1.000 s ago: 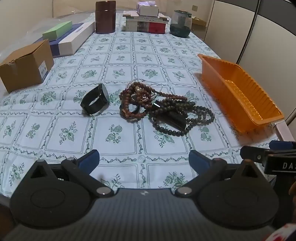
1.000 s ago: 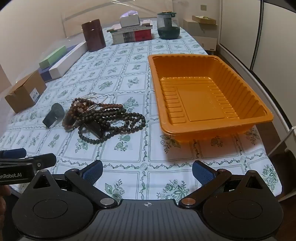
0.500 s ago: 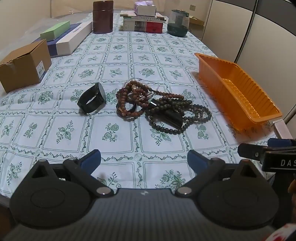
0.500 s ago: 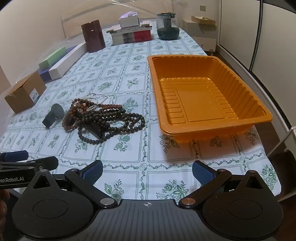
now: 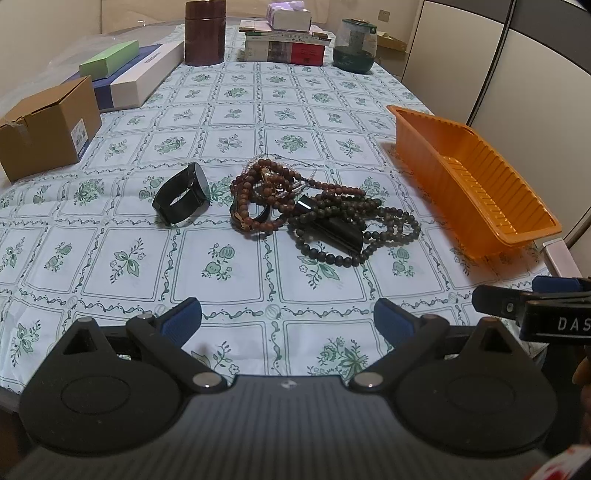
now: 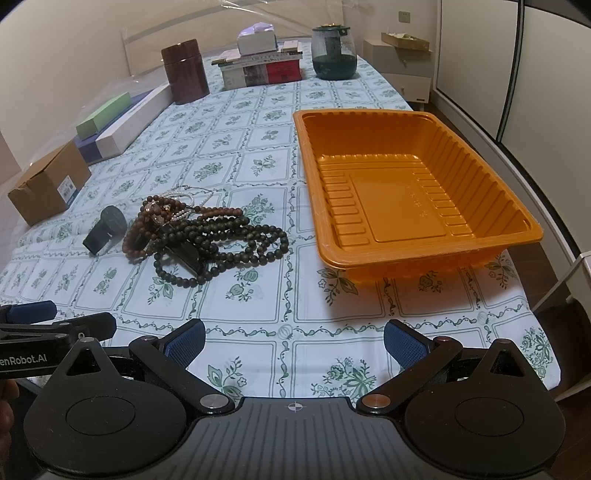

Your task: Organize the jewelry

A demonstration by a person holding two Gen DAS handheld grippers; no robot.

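A tangled heap of brown and dark bead bracelets (image 5: 317,210) (image 6: 207,232) lies mid-table on the flowered cloth. A black watch (image 5: 183,199) (image 6: 105,229) rests just left of the heap. An orange plastic tray (image 5: 476,181) (image 6: 424,192) stands to the right with nothing in it. My left gripper (image 5: 288,319) hovers open over the near table edge, short of the beads. My right gripper (image 6: 293,338) is open too, near the front edge below the tray. Each gripper shows at the edge of the other's view.
A cardboard box (image 5: 48,125) and long flat boxes (image 5: 136,79) line the left side. A brown canister (image 5: 205,31), stacked books (image 5: 284,46) and a green glass jar (image 5: 354,46) stand at the far end. A cabinet wall runs along the right.
Both grippers have drawn back slightly and risen, so the table appears a bit farther. The jewelry, the watch and the tray have not moved. Both stay open.
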